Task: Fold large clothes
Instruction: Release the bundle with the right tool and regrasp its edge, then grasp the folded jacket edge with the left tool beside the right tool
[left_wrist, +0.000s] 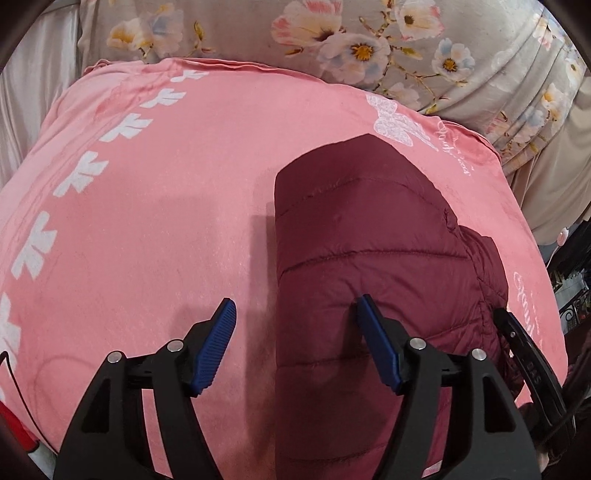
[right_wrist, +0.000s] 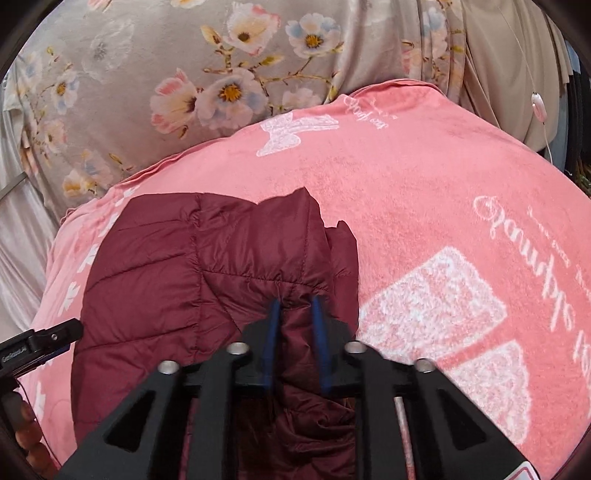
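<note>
Pink towelling (left_wrist: 147, 221) printed with white leaf shapes and script covers the bed under both of your tools, and a grey floral sheet (left_wrist: 332, 33) lies bunched along its far edge.

Your left claw (left_wrist: 297, 314) stands wide open, its blue pads spread apart and holding nothing. One pad hangs over bare pink cloth, the other over the near left part of the maroon quilted jacket (left_wrist: 369, 240); from this view you cannot tell whether that pad touches the fabric. The jacket's left edge runs straight up between the two pads.

Your right claw (right_wrist: 295, 314) is nearly closed and pinches a ridge of the jacket (right_wrist: 203, 266) between its blue pads, at the garment's near right side. From that pinch the jacket spreads away to the left and far side, lying flat on the pink cloth (right_wrist: 424, 184), with a smaller fold of maroon fabric sticking out just right of the claw.

At the left edge of the right view you can see part of your other tool (right_wrist: 40, 341), beside the jacket's left side.
</note>
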